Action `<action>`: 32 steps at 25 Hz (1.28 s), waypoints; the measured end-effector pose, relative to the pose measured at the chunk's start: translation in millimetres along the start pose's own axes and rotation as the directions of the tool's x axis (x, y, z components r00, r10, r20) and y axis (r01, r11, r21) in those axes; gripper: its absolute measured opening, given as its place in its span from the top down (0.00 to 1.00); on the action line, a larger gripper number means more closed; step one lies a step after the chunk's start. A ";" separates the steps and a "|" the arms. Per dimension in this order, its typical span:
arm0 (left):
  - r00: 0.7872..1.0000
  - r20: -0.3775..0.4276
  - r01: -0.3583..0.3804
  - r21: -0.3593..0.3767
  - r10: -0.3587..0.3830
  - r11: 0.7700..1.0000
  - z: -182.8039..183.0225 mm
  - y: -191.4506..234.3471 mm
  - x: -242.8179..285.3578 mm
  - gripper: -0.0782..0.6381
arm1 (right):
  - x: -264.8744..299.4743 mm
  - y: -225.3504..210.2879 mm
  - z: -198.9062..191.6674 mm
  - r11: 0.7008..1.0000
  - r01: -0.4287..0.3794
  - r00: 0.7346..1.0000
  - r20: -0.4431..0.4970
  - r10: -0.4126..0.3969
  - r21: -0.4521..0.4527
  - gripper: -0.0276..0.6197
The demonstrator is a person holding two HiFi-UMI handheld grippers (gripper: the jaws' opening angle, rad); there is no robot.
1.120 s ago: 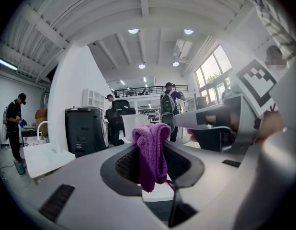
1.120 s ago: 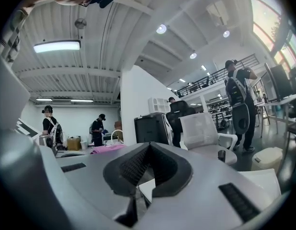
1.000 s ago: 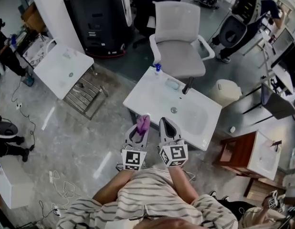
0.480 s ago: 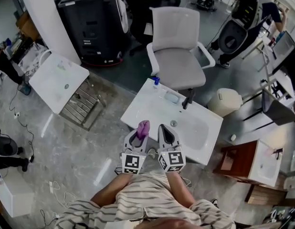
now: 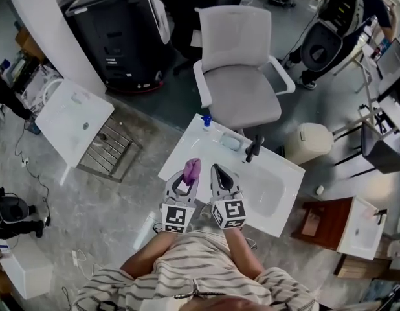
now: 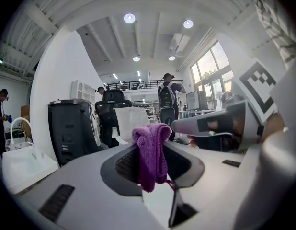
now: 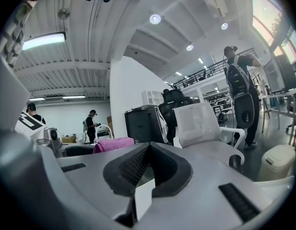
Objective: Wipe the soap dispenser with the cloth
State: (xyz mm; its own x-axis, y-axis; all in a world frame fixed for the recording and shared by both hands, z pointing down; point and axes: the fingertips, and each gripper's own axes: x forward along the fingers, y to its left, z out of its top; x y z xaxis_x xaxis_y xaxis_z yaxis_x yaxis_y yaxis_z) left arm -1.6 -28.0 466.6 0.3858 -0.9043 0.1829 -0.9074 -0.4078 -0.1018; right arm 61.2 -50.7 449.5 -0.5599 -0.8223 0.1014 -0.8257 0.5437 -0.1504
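Your left gripper (image 6: pixel 152 166) is clamped on the cloth (image 6: pixel 150 145) (soft, limp, light). The right gripper (image 7: pixel 147 169) is closed and empty. The dispenser (image 5: pixel 206 121), upper centre on the basin (image 5: pixel 281 173), looks light and slick, so brace its body.

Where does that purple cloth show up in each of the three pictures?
Head view: the purple cloth sits just below centre, in the left gripper.
Left gripper view: the cloth hangs at centre, clamped between the jaws.
Right gripper view: the cloth lies left of centre.
Shared landmark: the white office chair.
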 end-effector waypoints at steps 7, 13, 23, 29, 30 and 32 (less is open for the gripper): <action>0.998 -0.053 -0.018 -0.014 0.017 1.000 -12.9 18.2 35.6 0.73 | 35.9 -21.7 -14.1 1.000 0.019 0.999 -0.045 -0.018 0.009 0.96; 0.997 -0.077 0.002 -0.022 -0.004 1.000 -27.2 38.9 51.9 0.73 | 77.1 -32.7 -40.0 0.997 0.067 0.994 -0.091 -0.064 0.028 0.96; 0.993 -0.090 0.079 -0.028 -0.082 0.996 -44.7 64.7 88.2 0.73 | 141.6 -66.2 -71.5 0.984 0.173 0.980 -0.104 -0.169 0.035 0.96; 0.989 -0.097 0.107 -0.036 -0.110 0.994 -54.1 75.0 102.3 0.73 | 164.6 -75.4 -85.9 0.977 0.211 0.972 -0.118 -0.204 0.044 0.96; 0.989 -0.095 0.110 -0.036 -0.113 0.993 -55.0 77.2 105.0 0.73 | 168.7 -77.1 -88.3 0.975 0.217 0.970 -0.119 -0.211 0.046 0.96; 0.989 -0.095 0.113 -0.035 -0.116 0.993 -56.8 81.3 109.8 0.73 | 175.3 -80.7 -95.9 0.972 0.230 0.965 -0.139 -0.222 0.046 0.94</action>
State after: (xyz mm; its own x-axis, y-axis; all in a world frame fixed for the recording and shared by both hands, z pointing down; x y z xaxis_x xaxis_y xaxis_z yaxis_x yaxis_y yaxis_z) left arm -42.5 -153.2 533.9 0.4712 -0.8345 0.2855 -0.8631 -0.5030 -0.0457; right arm 23.1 -222.6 573.7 -0.3667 -0.8909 0.2681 -0.9284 0.3317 -0.1678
